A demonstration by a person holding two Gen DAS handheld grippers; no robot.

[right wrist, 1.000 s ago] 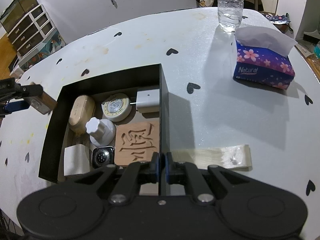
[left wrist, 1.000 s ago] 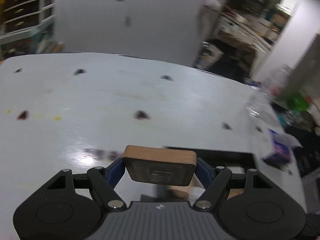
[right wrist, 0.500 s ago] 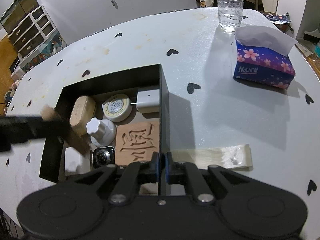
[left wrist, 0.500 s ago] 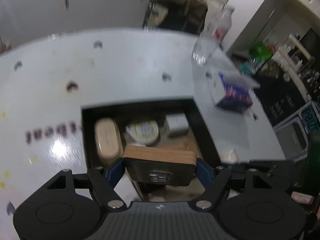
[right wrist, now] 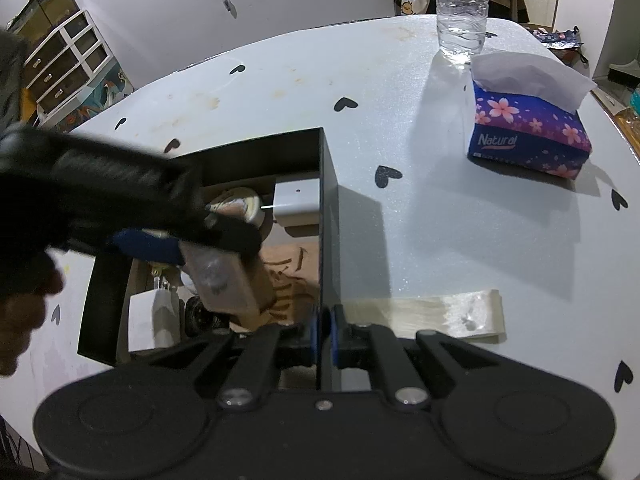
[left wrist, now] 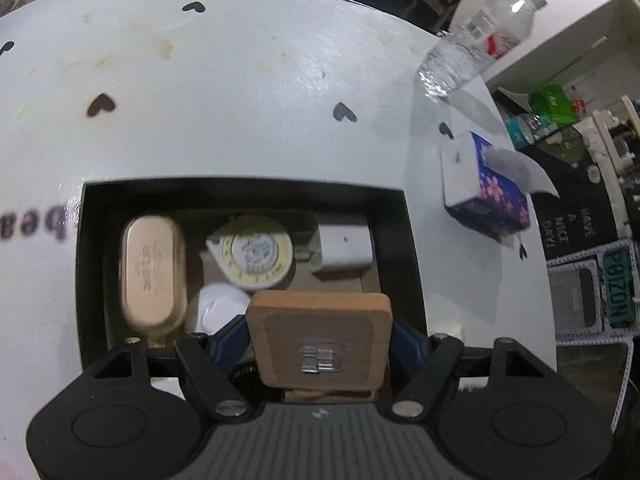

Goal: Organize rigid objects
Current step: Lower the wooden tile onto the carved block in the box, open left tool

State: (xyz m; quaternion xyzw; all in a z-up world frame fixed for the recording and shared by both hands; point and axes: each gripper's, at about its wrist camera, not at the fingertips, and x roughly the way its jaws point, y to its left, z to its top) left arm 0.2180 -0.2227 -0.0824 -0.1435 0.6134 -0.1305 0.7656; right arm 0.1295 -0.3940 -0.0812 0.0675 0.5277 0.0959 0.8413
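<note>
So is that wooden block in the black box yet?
Not yet. The wooden block is clamped in the left gripper, held above the black box, over its contents.

White round table (right wrist: 280, 92) printed with small black hearts, faintly stained toward the far side. Directly on it: open black box (right wrist: 329, 184), pale strip of tape (right wrist: 424, 312) just beside the box's right wall, purple flowered tissue box (right wrist: 528, 136), clear water bottle (right wrist: 462, 12) beyond the tissues.
</note>
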